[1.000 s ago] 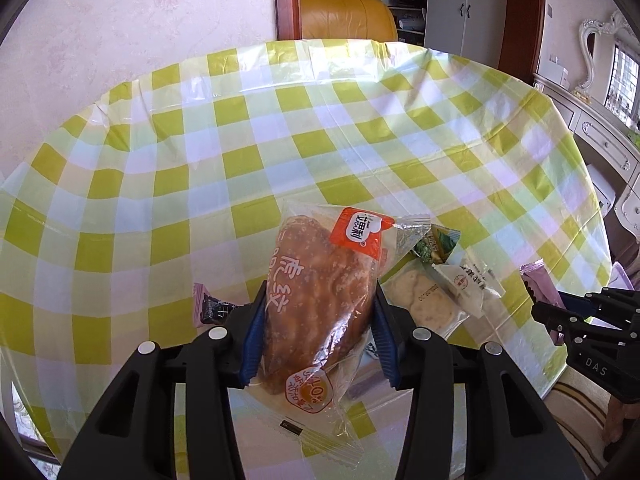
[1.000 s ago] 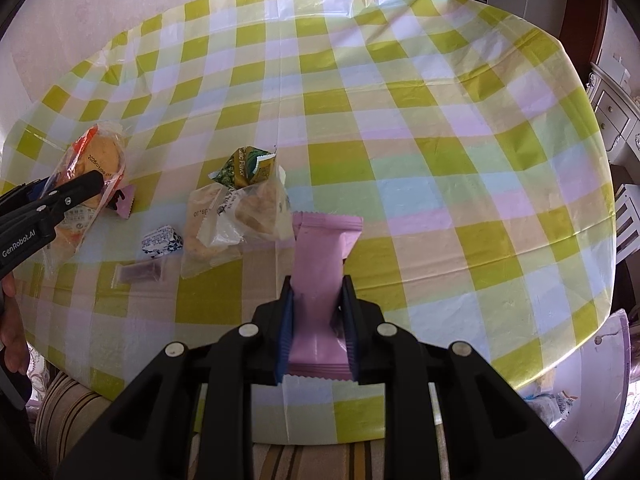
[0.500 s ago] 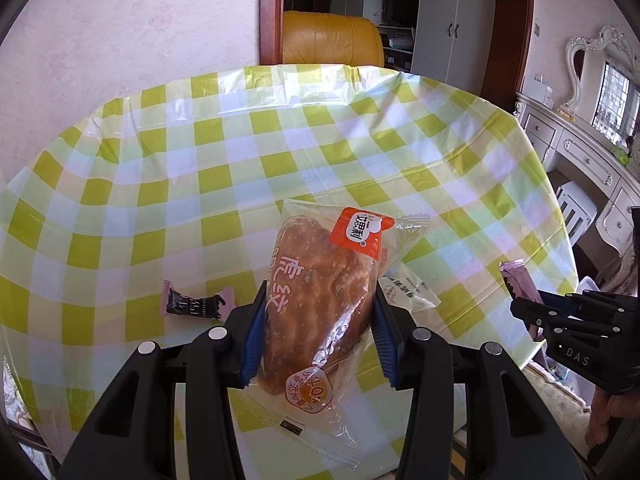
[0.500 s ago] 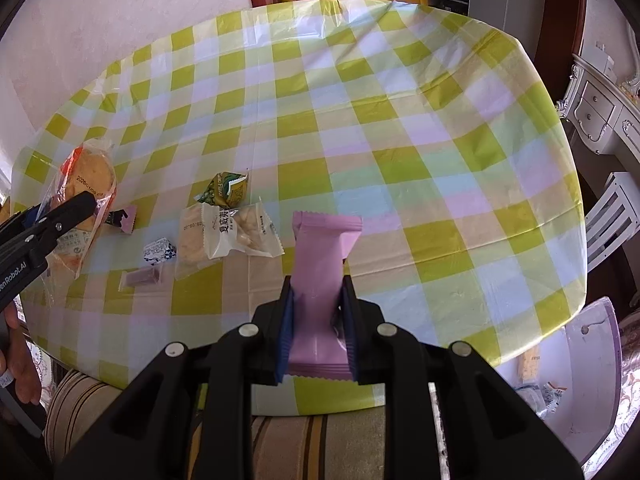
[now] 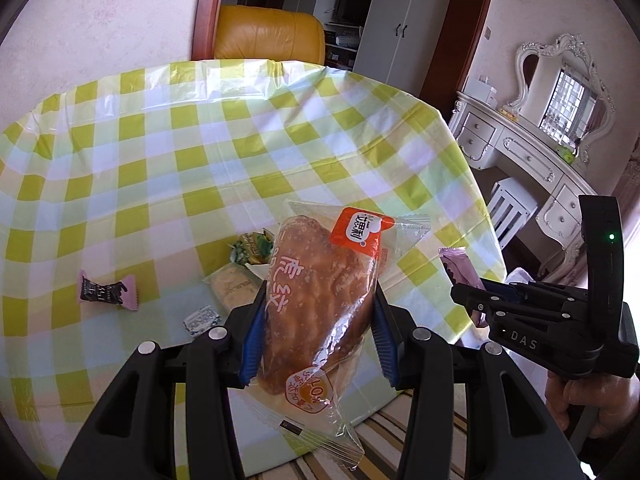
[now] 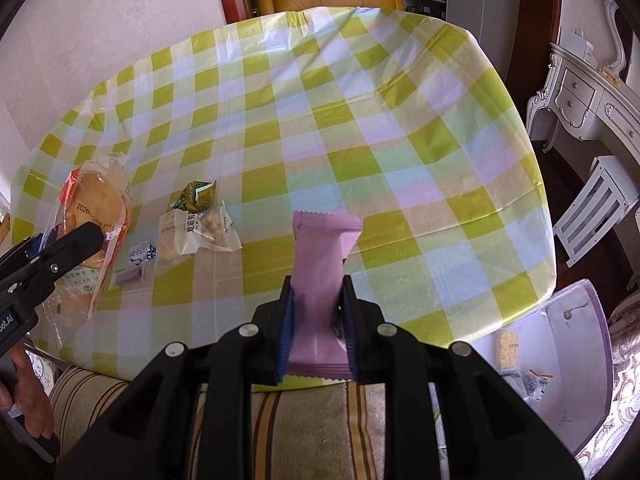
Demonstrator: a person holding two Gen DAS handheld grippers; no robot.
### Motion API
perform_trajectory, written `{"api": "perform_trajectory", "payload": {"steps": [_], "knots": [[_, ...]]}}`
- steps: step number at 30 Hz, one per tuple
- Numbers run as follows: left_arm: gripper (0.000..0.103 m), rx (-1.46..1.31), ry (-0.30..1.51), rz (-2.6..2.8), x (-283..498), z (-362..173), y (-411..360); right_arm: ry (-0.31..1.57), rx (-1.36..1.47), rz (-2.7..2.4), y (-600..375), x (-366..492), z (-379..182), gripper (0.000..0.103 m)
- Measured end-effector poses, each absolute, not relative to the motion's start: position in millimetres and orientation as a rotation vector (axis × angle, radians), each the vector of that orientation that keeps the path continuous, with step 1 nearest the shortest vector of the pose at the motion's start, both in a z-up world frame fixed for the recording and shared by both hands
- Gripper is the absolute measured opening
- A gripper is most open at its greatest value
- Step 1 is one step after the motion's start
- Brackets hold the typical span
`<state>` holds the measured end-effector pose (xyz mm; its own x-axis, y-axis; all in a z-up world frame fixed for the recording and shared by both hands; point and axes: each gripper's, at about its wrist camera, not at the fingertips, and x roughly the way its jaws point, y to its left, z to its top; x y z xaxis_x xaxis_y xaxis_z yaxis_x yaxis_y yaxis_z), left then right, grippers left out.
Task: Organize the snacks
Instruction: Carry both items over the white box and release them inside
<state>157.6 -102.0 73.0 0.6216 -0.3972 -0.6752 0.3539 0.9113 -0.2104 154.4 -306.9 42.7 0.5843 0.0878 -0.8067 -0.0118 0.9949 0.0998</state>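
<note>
On the checked table (image 5: pixel 168 168) lay a dark candy (image 5: pixel 107 292), a small blue-white packet (image 5: pixel 202 320), a green sachet (image 5: pixel 252 246) and a cracker pack (image 6: pixel 198 230). The left gripper (image 5: pixel 318 340) gripped a bread bag (image 5: pixel 320 300) above the near edge. The right gripper (image 6: pixel 318 328) was clamped on a pink bar (image 6: pixel 322 280).

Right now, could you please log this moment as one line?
left tool: shut on bread packet | right tool: shut on pink bar | both above table
</note>
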Motion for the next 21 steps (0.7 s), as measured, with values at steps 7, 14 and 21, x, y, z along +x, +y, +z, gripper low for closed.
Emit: {"api": "perform_trajectory", "payload": {"steps": [7,14,21], "knots": [[0.045,-0.074,0.827,-0.508,155.1,65.3,-125.4,0.95,0.112,0.024,-335.8,143.2,37.8,0.022],[0.045,-0.032,0.876,-0.566,149.8,55.8,-168.4,0.965,0.144,-0.059,-385.6,128.9,28.6,0.022],[0.046,0.012,0.941,-0.674,139.9,43.7,-231.4,0.988,0.165,-0.166,-437.4,109.4,14.5,0.022]]}}
